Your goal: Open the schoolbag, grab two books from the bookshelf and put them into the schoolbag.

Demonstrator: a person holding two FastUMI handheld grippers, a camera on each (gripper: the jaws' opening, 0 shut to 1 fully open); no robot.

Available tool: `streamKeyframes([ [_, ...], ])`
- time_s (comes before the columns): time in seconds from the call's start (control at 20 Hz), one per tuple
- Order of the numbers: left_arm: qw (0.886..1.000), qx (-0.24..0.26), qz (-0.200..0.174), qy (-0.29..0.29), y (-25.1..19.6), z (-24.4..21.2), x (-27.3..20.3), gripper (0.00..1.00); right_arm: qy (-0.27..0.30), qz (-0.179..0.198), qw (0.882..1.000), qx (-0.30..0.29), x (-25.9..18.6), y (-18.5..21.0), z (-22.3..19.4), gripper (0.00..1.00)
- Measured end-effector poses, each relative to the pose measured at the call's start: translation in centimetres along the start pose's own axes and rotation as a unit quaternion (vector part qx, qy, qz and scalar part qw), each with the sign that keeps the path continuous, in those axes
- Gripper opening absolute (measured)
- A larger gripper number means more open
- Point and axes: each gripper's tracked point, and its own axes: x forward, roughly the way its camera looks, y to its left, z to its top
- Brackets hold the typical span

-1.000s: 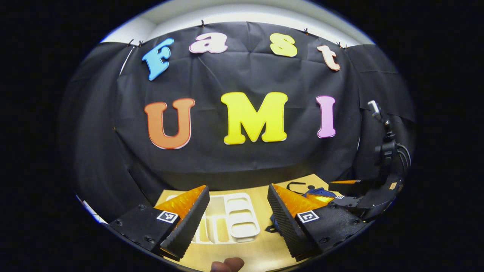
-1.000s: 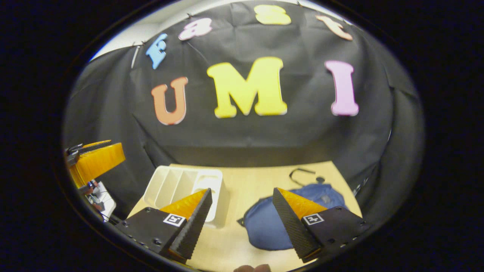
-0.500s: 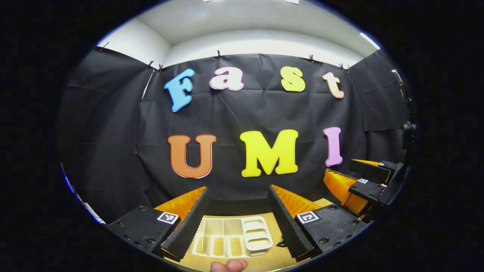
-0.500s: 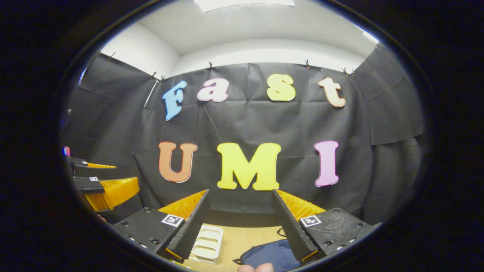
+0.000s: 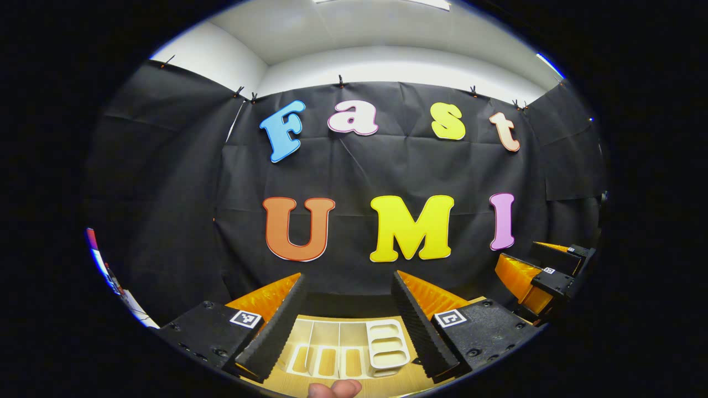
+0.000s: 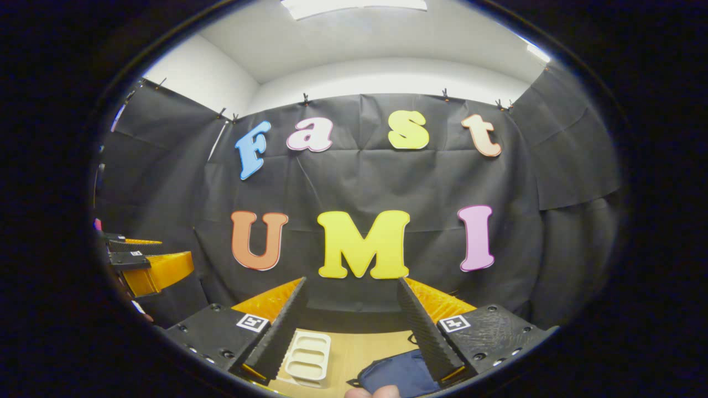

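While both grippers gape empty, the blue schoolbag lies at six o'clock, half hidden behind the right gripper.

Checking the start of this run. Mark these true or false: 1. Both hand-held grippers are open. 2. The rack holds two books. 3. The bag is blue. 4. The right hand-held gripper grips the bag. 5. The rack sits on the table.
1. True: the left hand-held gripper and the right hand-held gripper both stand wide apart.
2. False: the rack shows no books in its slots.
3. True: the bag is dark blue.
4. False: it is open, raised, gripping nothing.
5. True: it rests on the table.
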Motion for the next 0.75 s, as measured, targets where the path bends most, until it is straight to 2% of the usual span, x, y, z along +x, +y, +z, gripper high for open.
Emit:
streamKeyframes([
  [0.2,1.000,-0.005,-0.008,0.011,-0.7,-0.4,1.0,0.97,0.004,-0.013,1.000,0.002,0.4,-1.7,-0.5,0.96],
  [0.3,1.000,-0.007,-0.010,0.019,-1.3,-0.7,1.2,1.00,0.010,-0.016,1.000,0.008,0.7,-1.9,-0.7,0.97],
  [0.35,1.000,-0.004,-0.010,0.020,-1.2,-0.6,1.4,0.97,0.010,-0.019,1.000,0.009,0.8,-2.1,-0.6,0.96],
  [0.6,0.997,0.044,-0.035,0.050,-2.6,-1.4,1.9,0.98,0.015,-0.018,1.000,0.011,1.4,-2.9,-1.3,0.96],
  [0.75,0.997,0.036,-0.038,0.061,-3.3,-1.4,1.9,0.98,0.021,-0.015,1.000,0.017,1.7,-3.1,-1.7,0.96],
])
